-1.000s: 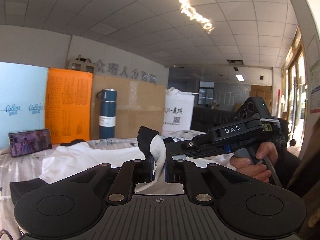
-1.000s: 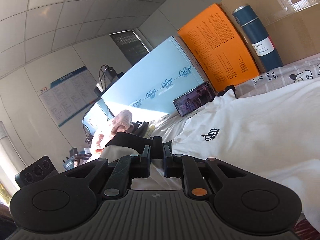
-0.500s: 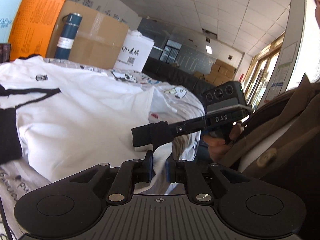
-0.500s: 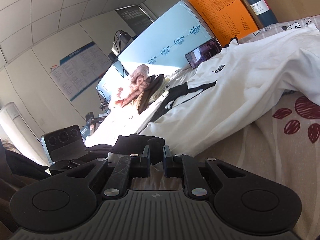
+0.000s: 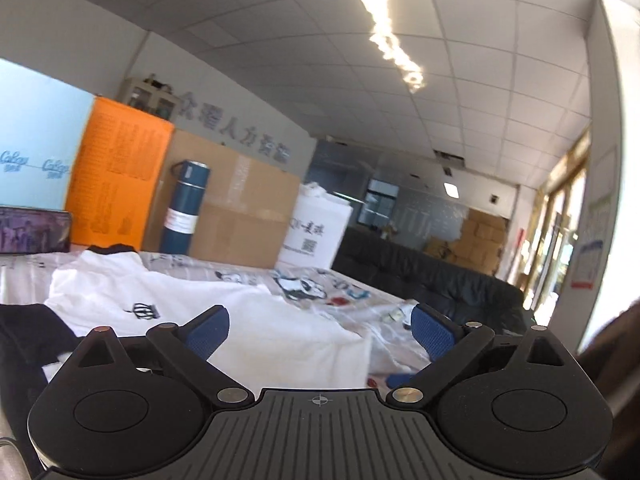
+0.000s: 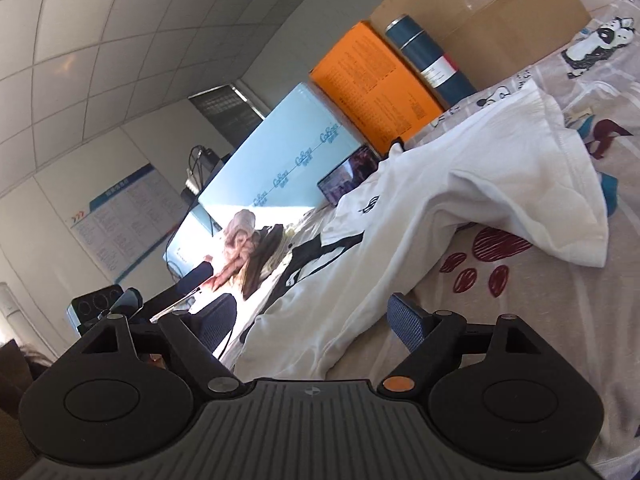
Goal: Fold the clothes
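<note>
White cotton T-shirt with small black emblem [image 6: 460, 200] lies on the cartoon-print bedsheet [image 6: 540, 320], long axis toward upper right. Right claw [image 6: 316, 320] and left claw [image 5: 320, 330] both opening, nothing gripped; hem nearest right claw.

- A shirt [image 5: 248, 320] is lying spread on the bed sheet [image 6: 540, 312].
- A flask [image 5: 184, 208] is standing behind it, seemingly before a carton [image 5: 240, 216].
- A phone [image 5: 34, 228] is leaning further left.
</note>
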Demonstrator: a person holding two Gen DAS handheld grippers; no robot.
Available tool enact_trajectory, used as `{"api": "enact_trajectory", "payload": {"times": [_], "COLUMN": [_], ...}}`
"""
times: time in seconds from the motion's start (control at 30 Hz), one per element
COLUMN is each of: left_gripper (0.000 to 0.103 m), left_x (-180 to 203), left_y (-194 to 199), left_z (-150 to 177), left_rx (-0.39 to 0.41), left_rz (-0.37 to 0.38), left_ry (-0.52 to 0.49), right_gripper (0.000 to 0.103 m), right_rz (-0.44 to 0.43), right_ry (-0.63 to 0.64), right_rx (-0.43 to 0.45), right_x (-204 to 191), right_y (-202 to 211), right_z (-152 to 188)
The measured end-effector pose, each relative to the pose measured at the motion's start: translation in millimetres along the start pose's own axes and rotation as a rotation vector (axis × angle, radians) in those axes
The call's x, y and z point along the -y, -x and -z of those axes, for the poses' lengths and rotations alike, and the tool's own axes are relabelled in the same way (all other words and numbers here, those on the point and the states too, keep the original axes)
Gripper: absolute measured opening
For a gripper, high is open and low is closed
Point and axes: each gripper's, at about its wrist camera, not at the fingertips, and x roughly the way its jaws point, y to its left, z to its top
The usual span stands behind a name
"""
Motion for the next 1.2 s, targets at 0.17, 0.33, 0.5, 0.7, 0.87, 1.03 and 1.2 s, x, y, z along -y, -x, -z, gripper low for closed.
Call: {"api": "enact_trajectory", "payload": {"times": [0.17,0.33,0.5,0.7,0.87,1.03,1.2], "left_gripper": [0.099,0.099,0.099,0.099,0.099,0.099,0.099], "left_x": [-17.2,-18.4,-21.9,-26.7,-25.4,-26.7,-27.4], "left_y": [-62.6,-96.2,-98.1,-96.7,-96.2,-98.2,-99.5], "left_z": [0.2,27.8,38.0,36.6,35.9,36.2,37.6], "left_rx": [-0.148,-0.334,-0.389,-0.38,-0.376,-0.387,-0.399], "left_rz": [-0.058,-0.087,-0.104,-0.102,-0.103,-0.107,-0.113], "left_ry": [0.084,-0.008,-0.007,0.019,0.024,0.029,0.029], "right_gripper": [0.094,0.094,0.091,0.058,0.011,0.003,0.003], "right_rz": [-0.018,0.007,0.094,0.315,0.359,0.492,0.63], "right_ry": [-0.27,-0.426,-0.526,-0.606,-0.634,-0.202,-0.144], "right_rx": [0.174,0.275,0.305,0.339,0.399,0.492,0.37], "right_x": [37.8,56.7,63.1,63.2,75.2,27.6,24.6], "right_y": [20.9,29.4,21.8,9.5,18.2,41.1,51.4], "right_z": [-5.1,-12.3,-24.7,-28.7,-18.9,-28.4,-29.1]}}
